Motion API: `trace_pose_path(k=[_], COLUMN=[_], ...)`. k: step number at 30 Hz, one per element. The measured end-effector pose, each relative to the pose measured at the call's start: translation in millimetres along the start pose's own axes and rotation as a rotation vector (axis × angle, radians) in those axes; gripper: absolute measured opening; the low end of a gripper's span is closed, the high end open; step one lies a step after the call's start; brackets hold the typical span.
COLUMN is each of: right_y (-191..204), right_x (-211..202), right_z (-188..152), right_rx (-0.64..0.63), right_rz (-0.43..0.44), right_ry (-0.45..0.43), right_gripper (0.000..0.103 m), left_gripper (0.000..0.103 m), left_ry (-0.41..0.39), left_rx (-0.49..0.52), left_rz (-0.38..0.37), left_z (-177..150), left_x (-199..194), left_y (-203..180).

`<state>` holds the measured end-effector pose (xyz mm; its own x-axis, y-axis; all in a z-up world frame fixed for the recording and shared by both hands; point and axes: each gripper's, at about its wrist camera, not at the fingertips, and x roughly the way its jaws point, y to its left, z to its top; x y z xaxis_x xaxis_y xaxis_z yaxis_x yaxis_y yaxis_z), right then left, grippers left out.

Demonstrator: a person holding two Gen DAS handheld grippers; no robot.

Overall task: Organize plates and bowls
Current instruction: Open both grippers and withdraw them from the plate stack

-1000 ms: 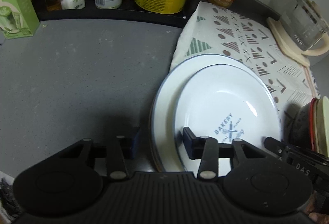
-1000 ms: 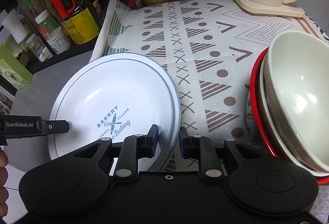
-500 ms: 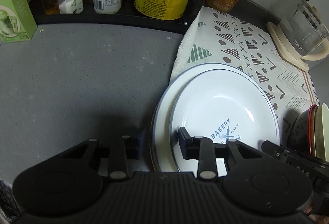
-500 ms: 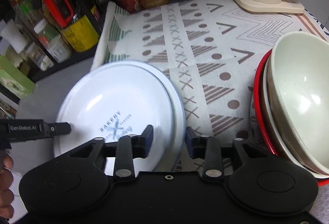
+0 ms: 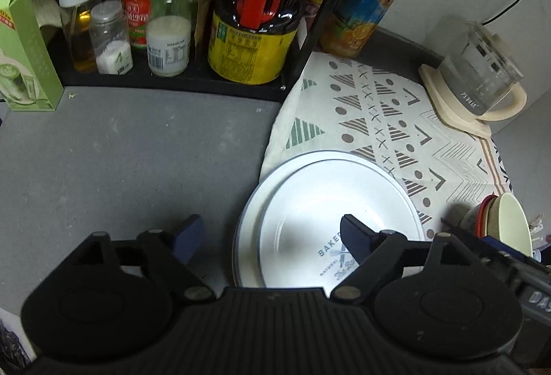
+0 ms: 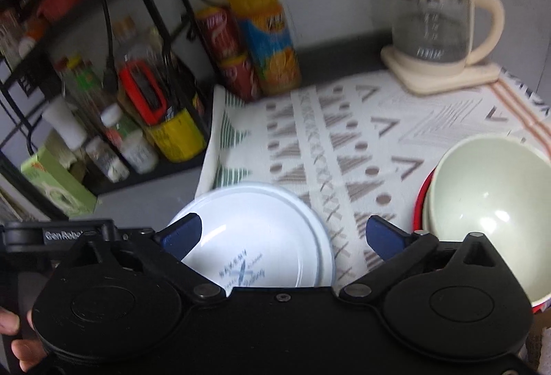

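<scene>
Two white plates are stacked half on the patterned cloth; the top plate [image 5: 330,213] [image 6: 255,223] carries a blue bakery print and sits a little off-centre on the lower plate [image 5: 248,230]. My left gripper [image 5: 272,233] hovers above the stack's left rim, its jaws opening and pressing on nothing. My right gripper [image 6: 282,232] hangs over the stack's right rim, jaws opening wide and holding nothing. To the right, a cream bowl [image 6: 489,209] [image 5: 509,220] is nested in a red-rimmed bowl [image 6: 422,199].
A glass kettle [image 6: 430,30] stands at the back right of the cloth [image 6: 344,134]. An orange drink bottle [image 6: 265,41] and cans stand at the back. A black rack [image 5: 172,82] with jars and bottles and a green box [image 5: 24,54] line the grey counter [image 5: 120,161].
Both grippers let go of the top plate's rims, opened wide and rose. The plate now rests on the lower one.
</scene>
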<state>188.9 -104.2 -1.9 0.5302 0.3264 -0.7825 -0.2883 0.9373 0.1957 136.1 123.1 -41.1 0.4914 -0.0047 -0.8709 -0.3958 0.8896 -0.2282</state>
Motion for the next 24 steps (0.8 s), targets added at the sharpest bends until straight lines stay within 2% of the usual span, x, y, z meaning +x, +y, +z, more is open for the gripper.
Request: trace_pose_path(k=[6, 8, 17, 24], right_y=[-6, -9, -23, -40], right_x=[-16, -20, -42, -49], right_z=[-1, -3, -9, -6], right_rx=[0.031, 0.044, 0.080, 0.092], right_rz=[-0.024, -0.035, -0.075, -0.124], right_ry=[-0.057, -0.068, -0.143, -0.135], right_gripper=[0.103, 0.103, 0.103, 0.102], left_gripper=[0.096, 0.103, 0.103, 0.103], left_ry=[-0.018, -0.016, -0.039, -0.024], left_rx=[0.013, 0.024, 0.071, 0.098], left_rz=[-0.021, -0.031, -0.088, -0.146], left_z=[-1, -1, -6, -3], left_x=[-8, -8, -13, -10], left_y=[-3, -6, -19, -38])
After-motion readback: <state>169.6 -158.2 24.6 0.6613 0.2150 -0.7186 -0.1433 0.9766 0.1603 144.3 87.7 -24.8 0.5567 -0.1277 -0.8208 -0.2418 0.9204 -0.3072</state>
